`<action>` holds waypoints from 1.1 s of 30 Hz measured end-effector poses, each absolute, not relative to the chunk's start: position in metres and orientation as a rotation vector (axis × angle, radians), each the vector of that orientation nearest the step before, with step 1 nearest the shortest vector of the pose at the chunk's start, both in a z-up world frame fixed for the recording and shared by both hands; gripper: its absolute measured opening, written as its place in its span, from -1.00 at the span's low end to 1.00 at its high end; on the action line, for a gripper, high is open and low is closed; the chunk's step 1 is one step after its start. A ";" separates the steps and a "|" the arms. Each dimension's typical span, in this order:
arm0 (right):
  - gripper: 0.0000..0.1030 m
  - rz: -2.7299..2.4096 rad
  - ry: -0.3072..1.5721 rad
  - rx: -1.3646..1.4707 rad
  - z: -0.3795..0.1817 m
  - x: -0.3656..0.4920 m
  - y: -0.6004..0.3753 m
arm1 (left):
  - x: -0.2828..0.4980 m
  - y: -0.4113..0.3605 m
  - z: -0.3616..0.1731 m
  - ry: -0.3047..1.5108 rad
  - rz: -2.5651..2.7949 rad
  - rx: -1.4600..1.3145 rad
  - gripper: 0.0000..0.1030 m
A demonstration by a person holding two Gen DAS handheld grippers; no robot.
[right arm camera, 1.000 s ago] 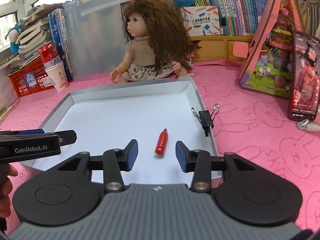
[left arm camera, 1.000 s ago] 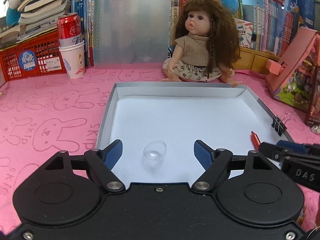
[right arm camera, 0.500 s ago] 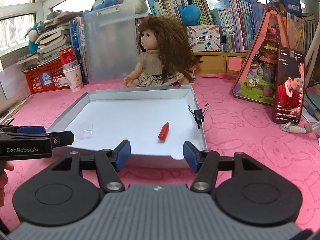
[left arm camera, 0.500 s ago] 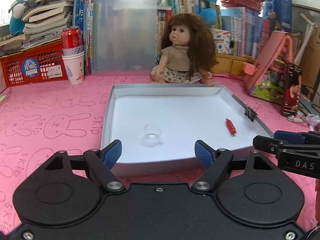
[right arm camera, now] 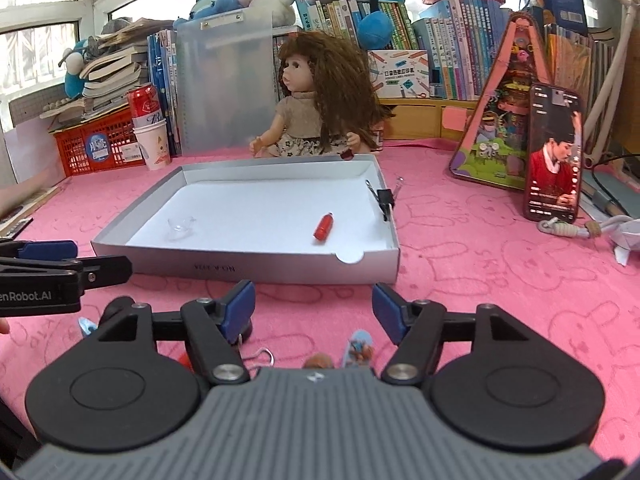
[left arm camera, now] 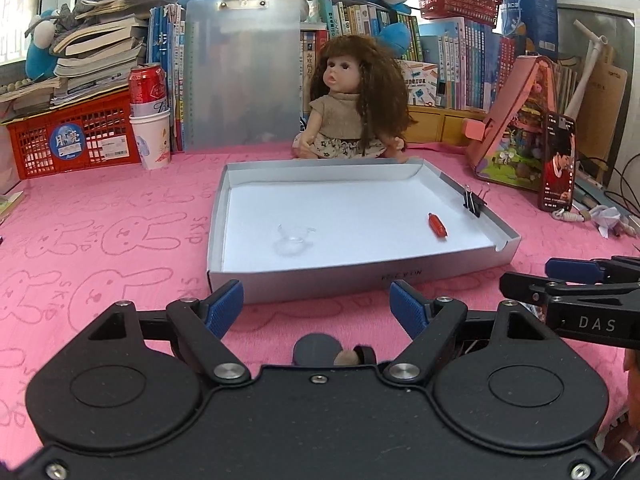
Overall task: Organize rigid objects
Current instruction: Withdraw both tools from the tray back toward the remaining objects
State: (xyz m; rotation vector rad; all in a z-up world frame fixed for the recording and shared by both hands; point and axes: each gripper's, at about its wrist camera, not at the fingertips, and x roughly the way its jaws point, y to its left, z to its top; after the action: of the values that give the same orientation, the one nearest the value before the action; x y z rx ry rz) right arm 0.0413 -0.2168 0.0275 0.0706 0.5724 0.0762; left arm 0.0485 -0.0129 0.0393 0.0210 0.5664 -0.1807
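Left gripper [left arm camera: 316, 304]: jaws wide, nothing between them; it hangs over the pink cloth [left arm camera: 100, 248] just short of the tray's near wall.
Right gripper [right arm camera: 314, 306]: its jaws have just been opening and stand wide, with nothing between the pads.
Loose items nearest: just under the right gripper lie a few small things on the cloth: a small brownish piece [right arm camera: 319, 360], a little blue-and-orange piece [right arm camera: 358, 348] and a wire clip [right arm camera: 262, 356]. They are half hidden by the tool, so the count of three is only probable. A round dark piece [left arm camera: 318, 350] shows in the left wrist view.
Tray [left arm camera: 304, 276]: one shallow grey box with a white floor, in the middle of the cloth.
In the tray: one clear plastic piece [left arm camera: 294, 236] toward the left, one red capsule [right arm camera: 323, 227] toward the right; two things placed.
On the rim: one black binder clip [right arm camera: 385, 199], clamped on the right wall.
Progress: early, I judge; two sorted, the near scatter left to move.
Far side: one doll [left arm camera: 352, 108], one red can [left arm camera: 147, 88] standing in one paper cup [left arm camera: 151, 140], one phone [right arm camera: 554, 156].
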 end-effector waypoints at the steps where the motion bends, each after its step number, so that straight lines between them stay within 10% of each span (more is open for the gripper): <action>1: 0.51 0.071 0.570 0.066 0.027 0.039 -0.217 | 0.046 -0.012 0.039 0.564 -0.177 0.020 0.53; 21: 0.54 -0.029 0.569 0.040 0.007 0.007 -0.224 | 0.002 -0.006 0.014 0.521 -0.114 0.007 0.51; 33: 0.54 -0.048 0.571 0.028 0.003 0.004 -0.225 | -0.004 -0.004 0.006 0.534 -0.129 -0.010 0.02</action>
State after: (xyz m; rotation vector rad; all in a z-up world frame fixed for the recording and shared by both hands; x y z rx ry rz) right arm 0.0043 -0.2250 0.0028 0.0276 0.5713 -0.0480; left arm -0.0039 -0.0043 0.0065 -0.0102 0.5337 -0.1286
